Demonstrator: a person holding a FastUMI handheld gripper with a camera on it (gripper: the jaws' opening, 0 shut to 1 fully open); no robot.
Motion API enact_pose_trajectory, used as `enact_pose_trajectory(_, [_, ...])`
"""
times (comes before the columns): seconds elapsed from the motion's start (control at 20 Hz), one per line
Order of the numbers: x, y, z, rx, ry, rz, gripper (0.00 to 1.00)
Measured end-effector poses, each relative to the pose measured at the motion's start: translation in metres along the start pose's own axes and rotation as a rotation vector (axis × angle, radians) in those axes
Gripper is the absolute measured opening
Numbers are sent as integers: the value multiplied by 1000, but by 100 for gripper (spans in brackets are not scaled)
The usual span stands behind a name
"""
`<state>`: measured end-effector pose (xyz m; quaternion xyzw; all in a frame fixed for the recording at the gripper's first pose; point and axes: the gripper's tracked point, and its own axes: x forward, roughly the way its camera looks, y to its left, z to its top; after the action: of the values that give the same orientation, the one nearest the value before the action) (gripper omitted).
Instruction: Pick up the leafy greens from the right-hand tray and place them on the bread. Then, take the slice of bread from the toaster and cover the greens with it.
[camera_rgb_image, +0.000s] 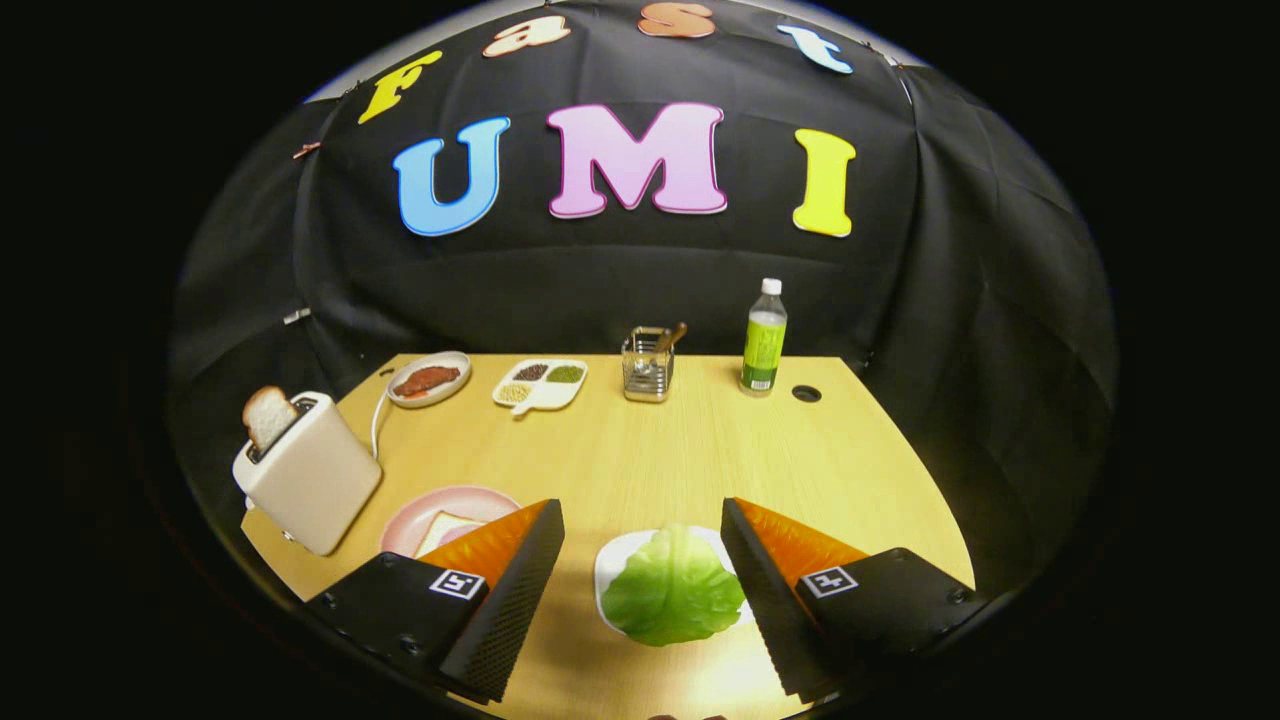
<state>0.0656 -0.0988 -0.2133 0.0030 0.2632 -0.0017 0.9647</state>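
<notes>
Wooden and pale, the desk is carrying everything, with black cloth hanging as the wall behind it. At its left edge a cream toaster is standing with a slice of bread sticking up from its slot. Just beside the toaster, a pink plate is holding a second bread slice, partly hidden behind the left finger.

The tool is hovering with its fingers wide apart, gripping nothing. Between them, slightly ahead, the leafy greens are lying on a white tray; the leaf is broad and nearly round, its rib running roughly along the line of the fingers. So the coming move is probably a short straight descent onto the leaf, then a carry leftward to the pink plate, which is sitting near.

Along the far edge a small dish of reddish food, a divided dish, a wire holder and a green bottle are standing well apart from the work.
</notes>
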Motion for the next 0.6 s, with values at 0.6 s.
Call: enact_pose_trajectory(0.6, [70,-25,-107,18,309,-9,98])
